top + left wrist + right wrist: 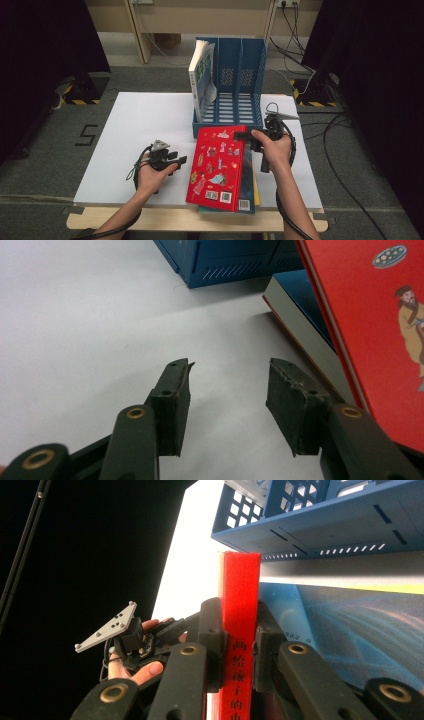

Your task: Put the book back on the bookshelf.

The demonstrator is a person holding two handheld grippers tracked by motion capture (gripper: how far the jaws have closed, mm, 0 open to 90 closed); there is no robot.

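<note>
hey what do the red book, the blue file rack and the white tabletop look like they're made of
Red hardcover book: paper pages under stiff board covers, apparently glossy, with a cloth-like spine. Blue slotted file rack: probably moulded plastic, judging by its vent slots. White tabletop: smooth, matte board, maybe laminate; hard to tell.

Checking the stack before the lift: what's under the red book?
Under the red book, tilted up in the right gripper, lies a blue book flat on the table. A yellow edge shows beside it. The red cover hides most of the stack, so the count is unclear.
</note>
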